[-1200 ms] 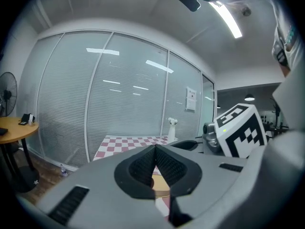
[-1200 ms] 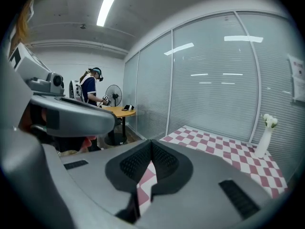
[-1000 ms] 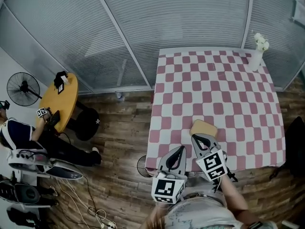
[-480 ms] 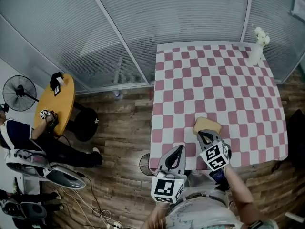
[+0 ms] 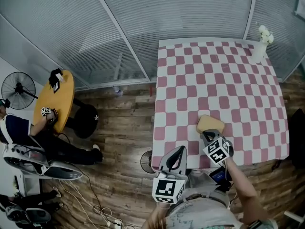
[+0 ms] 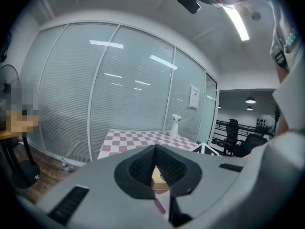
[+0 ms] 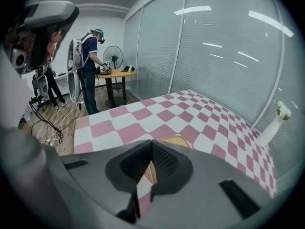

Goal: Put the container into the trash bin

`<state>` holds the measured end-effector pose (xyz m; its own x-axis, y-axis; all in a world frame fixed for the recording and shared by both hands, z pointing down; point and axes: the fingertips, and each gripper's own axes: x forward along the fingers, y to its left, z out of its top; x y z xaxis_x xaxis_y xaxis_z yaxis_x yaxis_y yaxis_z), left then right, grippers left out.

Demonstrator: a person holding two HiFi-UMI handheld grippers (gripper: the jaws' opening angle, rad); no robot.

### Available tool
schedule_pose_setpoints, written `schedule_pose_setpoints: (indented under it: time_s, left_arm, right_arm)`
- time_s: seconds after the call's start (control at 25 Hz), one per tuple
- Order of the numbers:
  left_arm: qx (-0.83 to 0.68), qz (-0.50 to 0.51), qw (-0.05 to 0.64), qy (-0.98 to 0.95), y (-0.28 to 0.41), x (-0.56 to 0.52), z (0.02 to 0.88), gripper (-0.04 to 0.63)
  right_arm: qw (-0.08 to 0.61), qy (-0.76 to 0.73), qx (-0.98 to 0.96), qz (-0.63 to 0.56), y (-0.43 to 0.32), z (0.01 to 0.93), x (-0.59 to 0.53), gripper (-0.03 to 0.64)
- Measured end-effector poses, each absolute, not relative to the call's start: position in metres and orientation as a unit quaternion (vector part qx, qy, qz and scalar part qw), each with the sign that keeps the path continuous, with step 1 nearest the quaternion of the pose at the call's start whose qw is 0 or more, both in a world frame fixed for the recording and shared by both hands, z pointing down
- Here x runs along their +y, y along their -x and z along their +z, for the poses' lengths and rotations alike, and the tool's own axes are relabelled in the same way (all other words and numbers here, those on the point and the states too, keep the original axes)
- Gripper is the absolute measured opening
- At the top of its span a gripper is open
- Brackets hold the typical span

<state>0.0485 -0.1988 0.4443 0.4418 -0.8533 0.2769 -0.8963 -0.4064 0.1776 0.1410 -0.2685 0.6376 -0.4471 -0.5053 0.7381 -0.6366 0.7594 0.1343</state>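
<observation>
step: right tongs [image 5: 206, 134] are pointing down at the container [image 5: 210, 123], tips just short of its near edge; grasp not yet made.
right tongs state: jaws are sitting fully together, gripping nothing.
left tongs [image 5: 180, 150]: jaws are also meeting at the tips, empty, hanging off the front-left corner of the tabletop [image 5: 238, 94].
container: low, tan, lying on the checked cloth near the front edge.
how: I'd be opening the jaws wider than the container before going lower, since shut tips would only be shoving it along the cloth. Squeezing gently; it's looking light and thin-walled.
trash bin [image 5: 142, 162]: round wire one, I'm guessing, standing on the wood floor, partly tucked under the front-left corner.
in the way: left tongs are sitting between container and bin, and the cloth overhang is covering part of the bin mouth.
around: vase [image 5: 259, 55] with white flowers at the far right corner; person [image 5: 13, 130], round yellow table [image 5: 57, 99], fan [image 5: 18, 87] and cables [image 5: 95, 209] at left, all well apart.
</observation>
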Motion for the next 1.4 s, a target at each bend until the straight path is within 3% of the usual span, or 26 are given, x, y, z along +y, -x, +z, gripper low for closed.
schedule_pose_setpoints:
  time_s: [0.88,1.4]
  left_arm:
    - [-0.543,0.067,0.146,-0.824,-0.016,-0.192,0.442,0.006]
    - [-0.545,0.059,0.14,-0.824,-0.015,-0.185,0.436,0.006]
  right_arm:
    - [0.525,-0.283,-0.798,0.084,-0.143,0.711,-0.282,0.031]
    - [0.5,-0.292,-0.812,0.075,-0.14,0.689,-0.283,0.007]
